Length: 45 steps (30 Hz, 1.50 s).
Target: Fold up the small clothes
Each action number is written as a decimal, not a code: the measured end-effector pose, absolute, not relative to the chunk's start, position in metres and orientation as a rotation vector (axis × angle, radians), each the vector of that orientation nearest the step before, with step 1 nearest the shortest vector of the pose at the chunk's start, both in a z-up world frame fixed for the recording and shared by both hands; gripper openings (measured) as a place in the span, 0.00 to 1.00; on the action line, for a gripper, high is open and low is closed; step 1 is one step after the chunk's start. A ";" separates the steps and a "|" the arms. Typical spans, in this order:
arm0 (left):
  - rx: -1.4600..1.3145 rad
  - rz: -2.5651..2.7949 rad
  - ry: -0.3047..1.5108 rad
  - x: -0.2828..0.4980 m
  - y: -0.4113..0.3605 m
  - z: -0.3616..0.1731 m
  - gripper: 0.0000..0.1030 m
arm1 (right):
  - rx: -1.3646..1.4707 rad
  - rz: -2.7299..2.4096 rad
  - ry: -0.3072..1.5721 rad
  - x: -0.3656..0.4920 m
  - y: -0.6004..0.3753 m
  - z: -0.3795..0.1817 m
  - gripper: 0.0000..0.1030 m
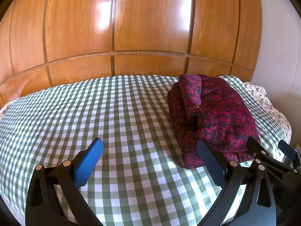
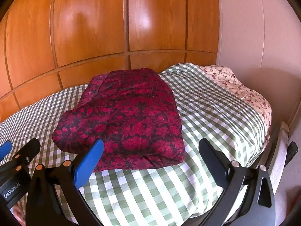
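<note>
Garment [image 2: 129, 116], folded, red-and-black, on checked bedspread [image 2: 207, 101]; left gripper [image 1: 150, 150] and right gripper [image 2: 151, 150] both agape, empty; bases cropped.

The left hand-held gripper [image 1: 150, 156] and right hand-held gripper [image 2: 151, 156] hover side by side, jaws spread wide, holding nothing.

A home bedroom: a bed [image 1: 94, 116] with checked cover fills the lower frame, wooden wardrobe doors [image 1: 131, 22] above.

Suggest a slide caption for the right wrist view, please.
Open right gripper facing a folded red garment on a checked bedspread.
</note>
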<state>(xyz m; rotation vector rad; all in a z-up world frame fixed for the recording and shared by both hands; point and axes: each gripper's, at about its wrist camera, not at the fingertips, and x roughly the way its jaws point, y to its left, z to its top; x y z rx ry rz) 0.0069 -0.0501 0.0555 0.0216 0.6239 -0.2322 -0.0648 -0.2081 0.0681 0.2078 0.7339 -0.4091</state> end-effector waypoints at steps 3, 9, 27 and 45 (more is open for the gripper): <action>0.025 -0.232 0.621 0.006 -0.050 0.056 0.96 | 0.214 -0.408 0.733 -0.065 -0.209 0.069 0.98; 0.034 -0.230 0.622 0.007 -0.051 0.056 0.96 | 0.212 -0.406 0.729 -0.065 -0.208 0.070 0.98; 0.039 -0.240 0.626 0.006 -0.052 0.057 0.96 | 0.220 -0.400 0.733 -0.063 -0.207 0.070 0.98; 0.014 -0.206 0.718 0.027 -0.041 0.032 0.96 | 0.369 -0.424 0.700 -0.060 -0.259 0.076 0.98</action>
